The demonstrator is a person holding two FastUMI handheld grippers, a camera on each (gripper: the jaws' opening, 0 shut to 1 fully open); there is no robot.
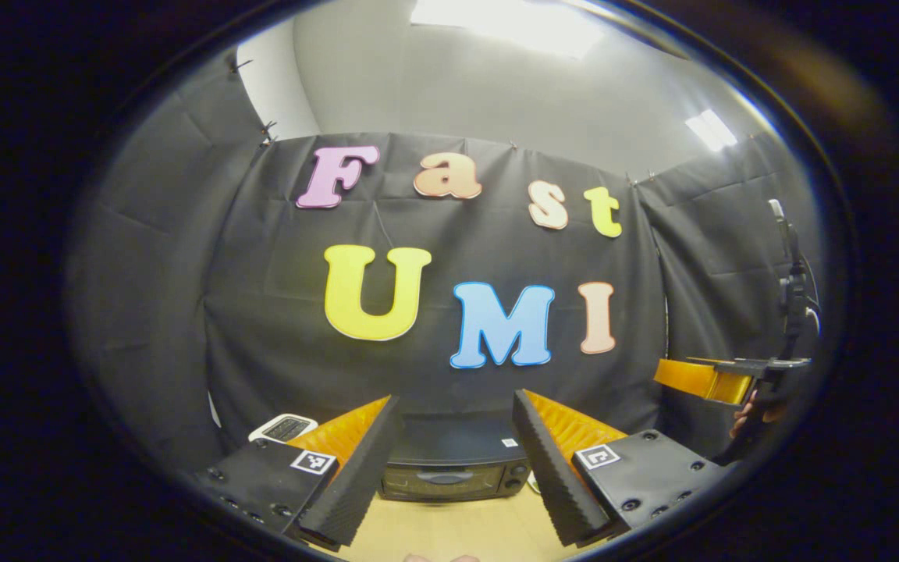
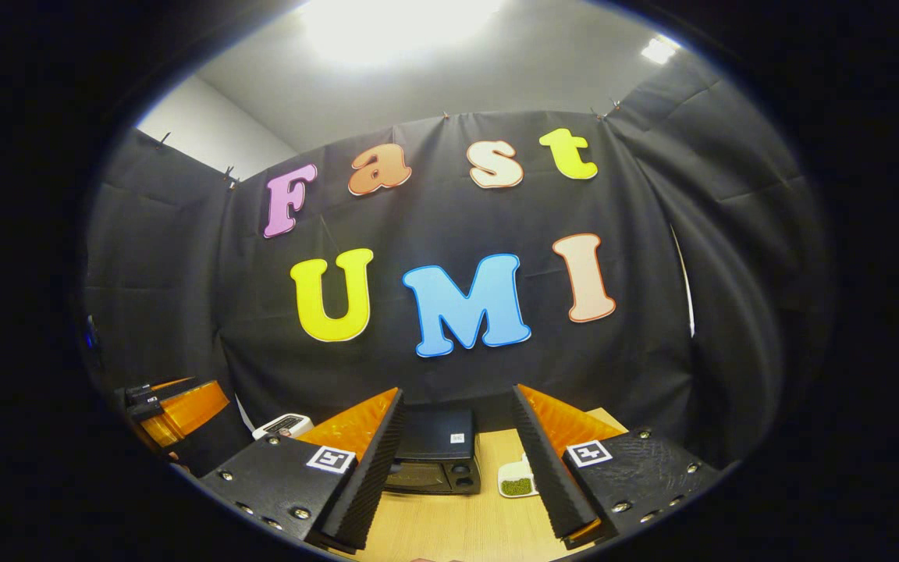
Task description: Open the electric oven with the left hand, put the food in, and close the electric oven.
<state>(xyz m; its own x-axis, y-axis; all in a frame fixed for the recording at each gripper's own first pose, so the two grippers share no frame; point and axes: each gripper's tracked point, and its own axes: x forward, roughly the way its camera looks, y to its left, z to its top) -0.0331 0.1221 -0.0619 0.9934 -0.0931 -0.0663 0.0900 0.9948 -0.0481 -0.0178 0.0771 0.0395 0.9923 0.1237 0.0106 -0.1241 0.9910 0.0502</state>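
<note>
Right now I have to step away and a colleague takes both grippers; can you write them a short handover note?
Left gripper: open, holding nothing, raised and facing the electric oven.
Right gripper: open, holding nothing, also raised off the wooden table.
The oven stands at the back of the table against the booth wall, door shut. The food, a small white dish of something green, sits on the table just right of the oven. A white device lies to the oven's left.
Done: nothing yet.
Left: open the door with the left gripper, put the dish in, close the door.
</note>
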